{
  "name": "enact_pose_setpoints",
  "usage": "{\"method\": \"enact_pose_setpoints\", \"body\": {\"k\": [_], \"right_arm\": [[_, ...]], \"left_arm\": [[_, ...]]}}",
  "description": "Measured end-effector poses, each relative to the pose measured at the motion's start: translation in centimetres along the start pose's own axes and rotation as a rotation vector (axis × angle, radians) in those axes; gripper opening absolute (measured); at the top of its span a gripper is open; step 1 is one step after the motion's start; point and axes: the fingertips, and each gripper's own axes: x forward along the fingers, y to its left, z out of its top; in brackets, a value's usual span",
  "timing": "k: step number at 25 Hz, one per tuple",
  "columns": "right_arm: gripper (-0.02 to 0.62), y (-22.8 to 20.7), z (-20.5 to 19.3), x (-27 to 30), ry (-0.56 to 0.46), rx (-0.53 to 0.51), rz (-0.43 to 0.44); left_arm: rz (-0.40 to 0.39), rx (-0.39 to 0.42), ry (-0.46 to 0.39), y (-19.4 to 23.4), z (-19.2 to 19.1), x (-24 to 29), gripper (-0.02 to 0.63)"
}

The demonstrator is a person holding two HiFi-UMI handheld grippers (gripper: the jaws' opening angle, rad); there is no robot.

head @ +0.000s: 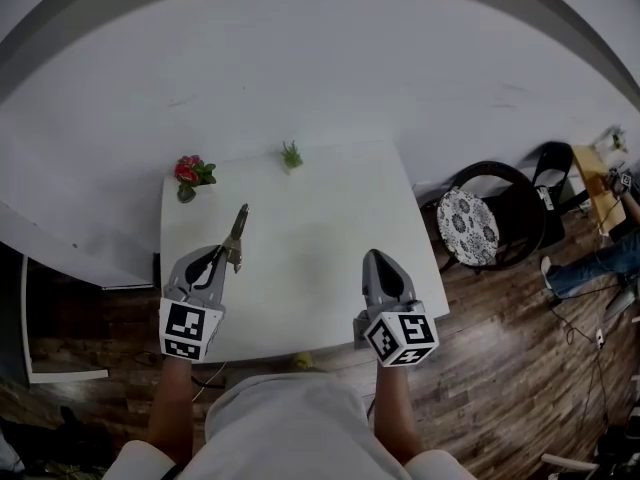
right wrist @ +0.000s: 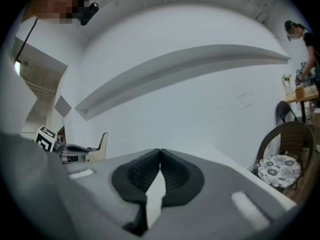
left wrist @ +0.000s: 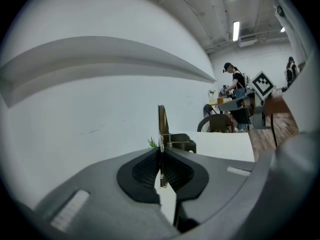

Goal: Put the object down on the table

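A slim brass-coloured metal tool with a small spring point(head: 238, 230) sticks out forward from my left gripper point(head: 229, 256), over the left part of the white table point(head: 320, 228). In the left gripper view the pads are shut on the tool's thin blade point(left wrist: 162, 126), which stands edge-on and upright between them at my left gripper point(left wrist: 161, 153). Over the table's front right part my right gripper point(head: 376, 258) is shut with nothing in it; its pads meet in the right gripper view at my right gripper point(right wrist: 160, 153). That view also catches the tool point(right wrist: 103, 141) at far left.
A red flower in a pot point(head: 190, 173) and a small green plant point(head: 291, 155) stand at the table's far edge. A dark chair with a patterned cushion point(head: 468, 224) stands to the right on the wooden floor. A person point(left wrist: 235, 80) stands far off by other desks.
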Motion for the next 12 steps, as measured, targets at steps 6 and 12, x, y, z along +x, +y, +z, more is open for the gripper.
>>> {"method": "enact_pose_setpoints", "body": {"k": [6, 12], "right_arm": [[0.003, -1.2, 0.1, 0.4, 0.002, -0.001, -0.001], [0.003, -1.7, -0.2, 1.7, 0.021, -0.008, 0.012]], "left_arm": [[-0.012, 0.155, 0.073, -0.4, -0.8, 2.8, 0.009], [-0.045, 0.267, 0.165, -0.4, -2.8, 6.5, 0.009]]}}
